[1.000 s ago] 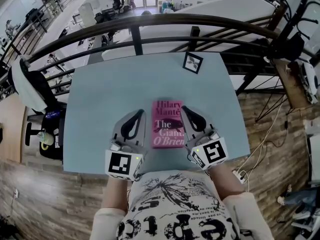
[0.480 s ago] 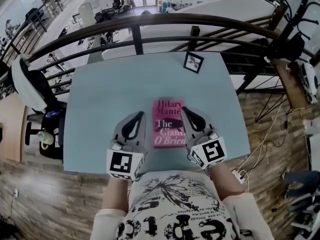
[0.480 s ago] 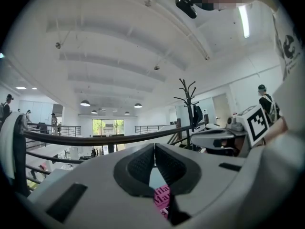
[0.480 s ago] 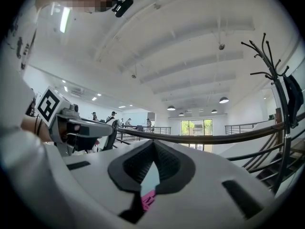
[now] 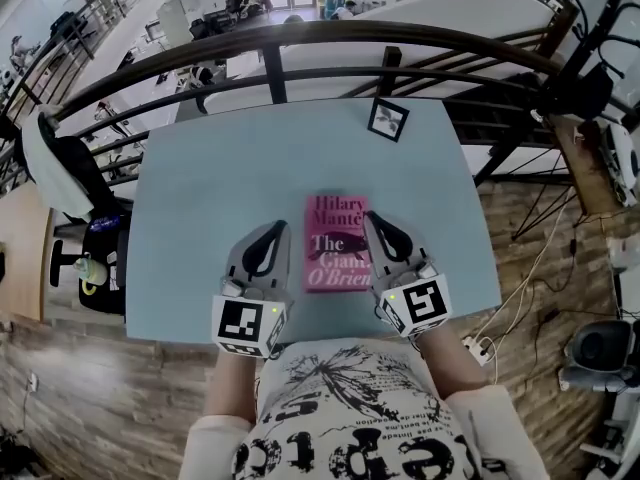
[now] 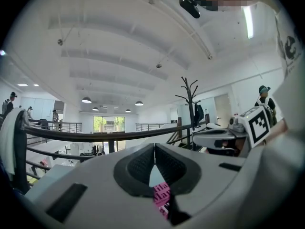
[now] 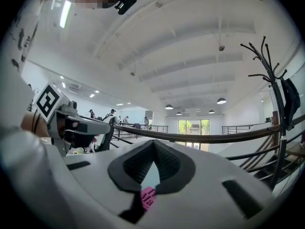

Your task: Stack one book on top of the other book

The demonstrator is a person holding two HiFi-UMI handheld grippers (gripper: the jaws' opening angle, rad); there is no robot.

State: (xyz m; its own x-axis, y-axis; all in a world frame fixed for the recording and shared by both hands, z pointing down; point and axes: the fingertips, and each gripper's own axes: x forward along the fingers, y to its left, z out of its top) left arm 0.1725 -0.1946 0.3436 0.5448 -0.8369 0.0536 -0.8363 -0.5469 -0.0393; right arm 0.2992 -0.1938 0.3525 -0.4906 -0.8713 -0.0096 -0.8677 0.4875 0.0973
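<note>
I am holding both grippers low beside the pink book [image 5: 338,243], jaws pressed together and pinching nothing. The left gripper [image 5: 270,230] is sitting just off the book's left edge and the right gripper [image 5: 372,222] at its right edge. The book is lying flat on the table [image 5: 220,168] between the two sets of jaws. I am seeing only one cover, so a second book is either hidden underneath or out of view, and I cannot tell whether the stack is done
</note>
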